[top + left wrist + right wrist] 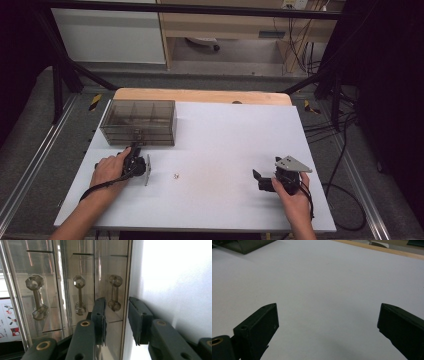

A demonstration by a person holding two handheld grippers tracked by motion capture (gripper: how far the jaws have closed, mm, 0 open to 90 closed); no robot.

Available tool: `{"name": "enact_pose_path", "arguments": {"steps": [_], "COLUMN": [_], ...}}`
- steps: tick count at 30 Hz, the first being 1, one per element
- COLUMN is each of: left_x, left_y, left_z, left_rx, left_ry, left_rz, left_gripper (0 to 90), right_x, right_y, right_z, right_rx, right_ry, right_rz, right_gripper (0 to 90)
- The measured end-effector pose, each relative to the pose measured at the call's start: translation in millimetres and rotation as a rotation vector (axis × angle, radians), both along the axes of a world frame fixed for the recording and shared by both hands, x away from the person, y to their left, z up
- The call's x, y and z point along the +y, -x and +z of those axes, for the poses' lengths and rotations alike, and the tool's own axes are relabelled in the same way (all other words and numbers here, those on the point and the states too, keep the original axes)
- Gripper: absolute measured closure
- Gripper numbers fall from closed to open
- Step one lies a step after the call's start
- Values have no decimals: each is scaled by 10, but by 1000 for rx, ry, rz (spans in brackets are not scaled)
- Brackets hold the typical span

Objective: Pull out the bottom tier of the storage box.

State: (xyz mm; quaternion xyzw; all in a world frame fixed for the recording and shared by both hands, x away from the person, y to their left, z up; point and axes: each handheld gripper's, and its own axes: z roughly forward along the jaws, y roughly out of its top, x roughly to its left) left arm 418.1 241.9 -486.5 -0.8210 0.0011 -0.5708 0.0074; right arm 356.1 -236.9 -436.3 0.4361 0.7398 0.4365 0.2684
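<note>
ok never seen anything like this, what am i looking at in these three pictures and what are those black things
A person sits at a white table and holds a hand-operated gripper in each hand; there is no robot. The top picture comes from a camera above, looking down. The left gripper sits near a smoky clear drawer box, and the right gripper rests farther right. A tiny pale object lies on the table between them; I cannot tell what it is.

The other two pictures come from cameras mounted on the grippers, so the black things are their jaws. The left gripper points at the drawer box, near one of its knobbed handles. The right gripper is open over bare table. Neither holds anything.
</note>
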Motion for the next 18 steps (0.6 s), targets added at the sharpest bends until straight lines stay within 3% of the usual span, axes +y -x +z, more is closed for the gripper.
{"name": "enact_pose_path", "arguments": {"steps": [18], "left_x": [28], "left_y": [-48], "left_z": [-57], "left_rx": [-37], "left_ry": [0], "left_rz": [-24], "left_gripper": [750], "right_x": [2], "right_y": [2], "right_z": [-13], "right_rx": [12], "right_ry": [7], "right_rz": [-8], "right_gripper": [41]}}
